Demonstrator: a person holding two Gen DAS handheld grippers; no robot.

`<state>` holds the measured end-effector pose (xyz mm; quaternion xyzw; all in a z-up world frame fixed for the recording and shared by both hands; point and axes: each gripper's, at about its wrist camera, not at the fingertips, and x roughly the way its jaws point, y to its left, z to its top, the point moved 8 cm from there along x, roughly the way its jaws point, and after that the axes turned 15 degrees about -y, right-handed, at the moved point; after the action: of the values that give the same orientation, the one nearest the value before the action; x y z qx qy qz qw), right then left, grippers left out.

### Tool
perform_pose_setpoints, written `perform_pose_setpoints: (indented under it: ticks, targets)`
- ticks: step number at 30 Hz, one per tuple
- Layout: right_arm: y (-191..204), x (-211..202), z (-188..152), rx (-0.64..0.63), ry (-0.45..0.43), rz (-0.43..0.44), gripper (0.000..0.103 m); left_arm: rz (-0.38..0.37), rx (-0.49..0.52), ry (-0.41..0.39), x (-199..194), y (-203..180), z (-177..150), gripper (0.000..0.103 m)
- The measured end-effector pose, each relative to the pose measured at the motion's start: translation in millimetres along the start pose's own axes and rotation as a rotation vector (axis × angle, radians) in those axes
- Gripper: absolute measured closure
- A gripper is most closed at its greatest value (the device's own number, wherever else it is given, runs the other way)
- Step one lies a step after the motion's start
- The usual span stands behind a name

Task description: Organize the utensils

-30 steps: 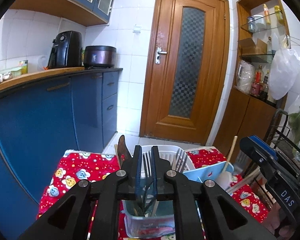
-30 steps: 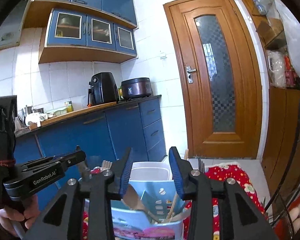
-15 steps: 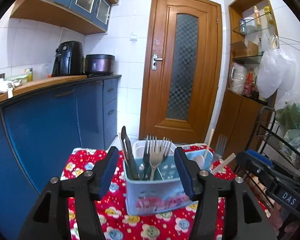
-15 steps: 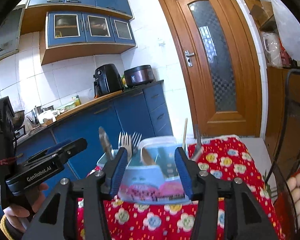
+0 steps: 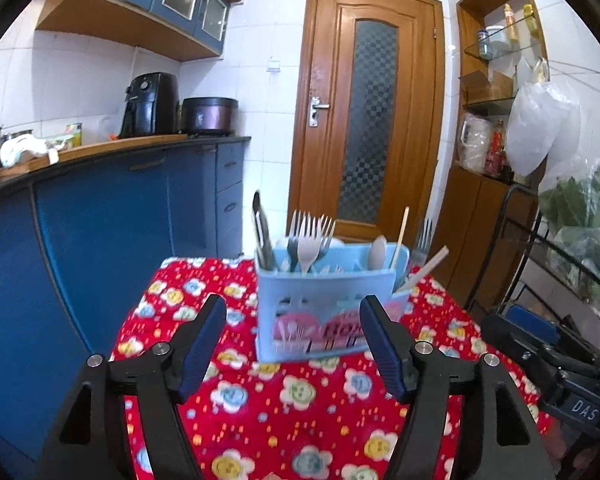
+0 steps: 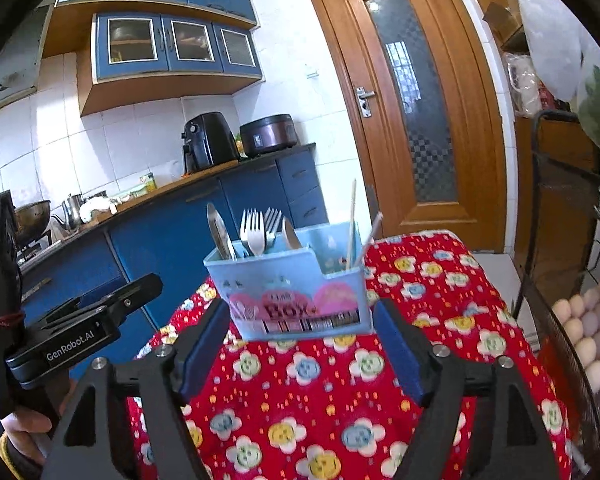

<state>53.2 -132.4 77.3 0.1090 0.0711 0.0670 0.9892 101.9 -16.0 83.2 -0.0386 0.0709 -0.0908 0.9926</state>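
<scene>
- The left gripper (image 5: 292, 320), black-armed with blue ribbed pads, was seen with its jaws spread wide; they had just been opening, and nothing was pressed between the pads.
- The right gripper (image 6: 302, 320), of the same build, was likewise held wide, its jaws just opened further, with no thing gripped.
- Just ahead of both pairs of jaws, a light blue plastic utensil box (image 5: 326, 312) with a pink printed label was set upright on a red cloth with a flower pattern (image 5: 300, 412); in the right wrist view the box's lower corners were seen close beside the pads, though contact could not be told.
- In the box's compartment on the left of the jaws, a dark metal knife (image 5: 262, 232) and a cluster of forks (image 5: 310, 236), tines up, were stood.
- Toward the right of the jaws, a pale spoon (image 5: 377, 252) and thin wooden chopsticks (image 5: 400, 236) were leaned in the box; another fork was stood behind its far right corner.
- The right gripper's body was seen low at the right of the left wrist view, and the left gripper, held by a hand (image 6: 24, 428), low at the left of the right wrist view.
- Beyond the box, a wooden door with a patterned glass pane (image 5: 370, 120) was seen, and blue kitchen cabinets (image 5: 100, 216) lay to the left.
</scene>
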Motion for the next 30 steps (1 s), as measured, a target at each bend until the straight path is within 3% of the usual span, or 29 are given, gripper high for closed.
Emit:
perform_pose_setpoints:
  ticks: [13,18,30]
  targets:
    - [-19,-10,-65,-0.058,0.083,-0.118,0.024,0.040,0.019,0.047,-11,2,-56,0.032]
    - [-23,-9,-74,-0.099,0.080,-0.149,0.024,0.056,0.015,0.083,-10,2,-77,0.032]
    - [-31,-6,-95,-0.141,0.111,-0.197,0.024,0.131,0.002,0.080,-6,18,-101,0.032]
